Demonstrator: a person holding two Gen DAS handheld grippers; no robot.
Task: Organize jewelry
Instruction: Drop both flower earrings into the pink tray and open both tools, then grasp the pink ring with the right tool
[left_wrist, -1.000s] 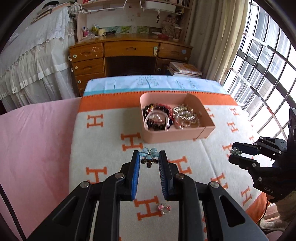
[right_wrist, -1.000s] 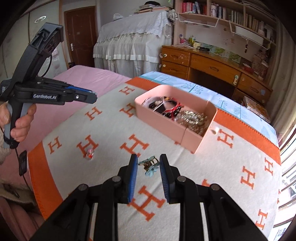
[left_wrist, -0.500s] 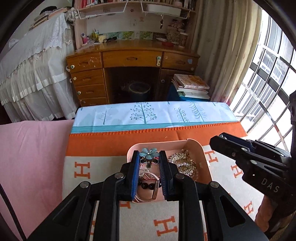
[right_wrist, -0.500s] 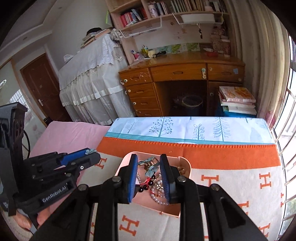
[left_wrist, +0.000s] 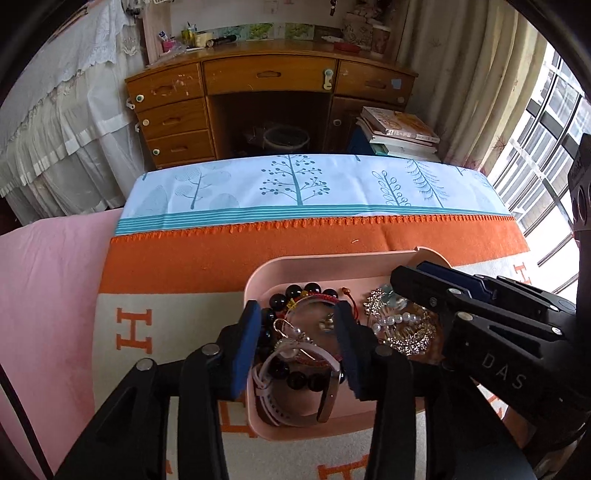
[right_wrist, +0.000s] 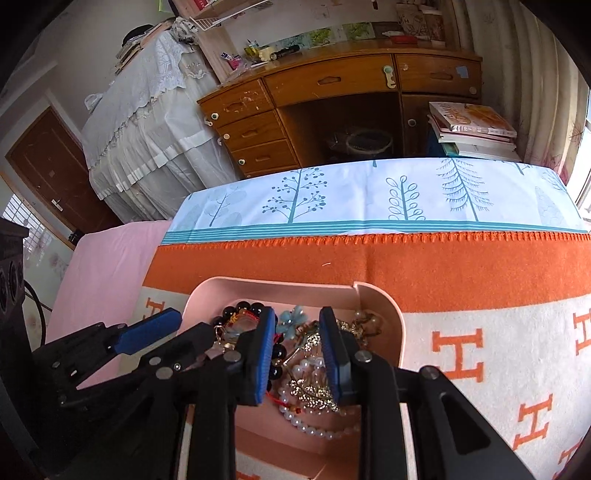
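A pink two-compartment box sits on the orange-and-white blanket. My left gripper hangs open and empty over its left compartment, above dark bead bracelets and a pale watch. My right gripper hangs open over the right compartment, above pearls and gold chains. A blue flower piece lies in the box just beyond the right fingertips. The right gripper shows at the right of the left wrist view, and the left gripper at the left of the right wrist view.
A light blue tree-print cloth lies beyond the blanket's orange border. A pink sheet covers the bed to the left. A wooden desk and a book stack stand behind. Windows are at the right.
Both grippers moved forward over the box and opened. The flower pieces they held have dropped into the box.
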